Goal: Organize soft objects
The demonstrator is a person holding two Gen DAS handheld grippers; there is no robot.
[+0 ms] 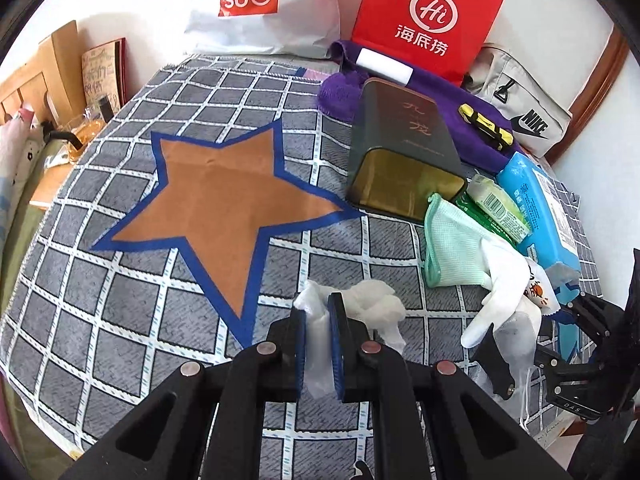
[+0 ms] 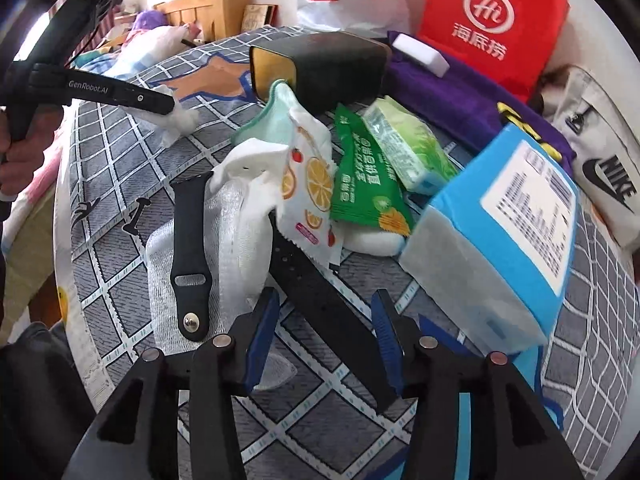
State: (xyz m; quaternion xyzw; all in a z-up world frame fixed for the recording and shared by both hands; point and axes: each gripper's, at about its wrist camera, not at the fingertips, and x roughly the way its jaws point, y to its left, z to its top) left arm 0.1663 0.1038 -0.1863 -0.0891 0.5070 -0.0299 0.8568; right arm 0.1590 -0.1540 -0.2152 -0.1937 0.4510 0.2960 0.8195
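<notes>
The left gripper [image 1: 318,332] clenches a crumpled white tissue wad [image 1: 372,300]; carry it low to the brown star-shaped patch [image 1: 228,200]; the right gripper [image 2: 326,332] stands released over a black strap [image 2: 332,304].

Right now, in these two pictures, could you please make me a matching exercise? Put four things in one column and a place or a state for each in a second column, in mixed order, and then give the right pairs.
Things
1. left gripper
2. right gripper
3. white eraser block
4. dark tin box

Places or states
A. lies on the purple towel
B. open above a black strap
C. shut on a white crumpled cloth
D. lies on its side beside the brown star

Pairs: 1-C, 2-B, 3-A, 4-D
</notes>
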